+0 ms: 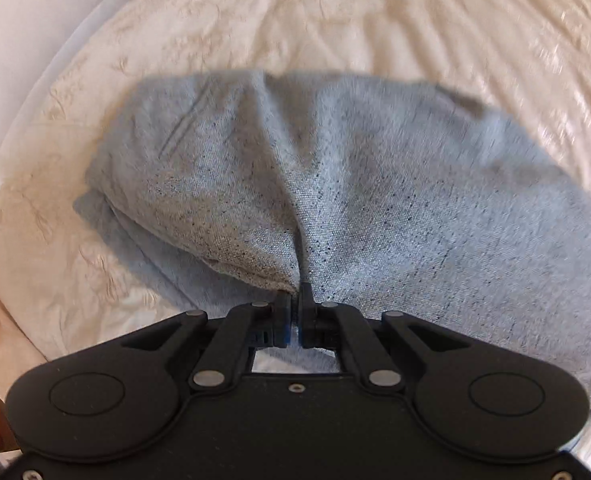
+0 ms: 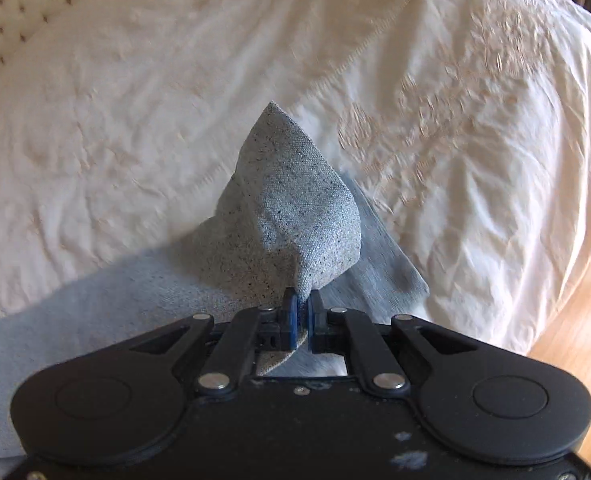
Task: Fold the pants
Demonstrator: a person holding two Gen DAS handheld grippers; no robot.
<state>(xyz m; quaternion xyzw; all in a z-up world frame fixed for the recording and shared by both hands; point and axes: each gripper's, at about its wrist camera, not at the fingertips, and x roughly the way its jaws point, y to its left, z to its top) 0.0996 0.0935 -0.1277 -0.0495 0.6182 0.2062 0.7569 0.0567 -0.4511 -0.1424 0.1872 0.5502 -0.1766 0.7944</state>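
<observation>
mid-fold, i judge: left gripper (image 1: 295,300) and right gripper (image 2: 302,300) each clamped tight on lifted pants (image 1: 335,184) cloth over the bed (image 1: 335,20), final fold unlaid.

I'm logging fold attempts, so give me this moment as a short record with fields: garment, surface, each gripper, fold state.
garment: light blue pants
surface: cream bedspread, wrinkled
left gripper: shut on a pinch of the pants
right gripper: shut on pants edge, cloth raised in a peak
fold state: partly folded, layers visible at the left edge in the left view; both pinches not yet released
</observation>
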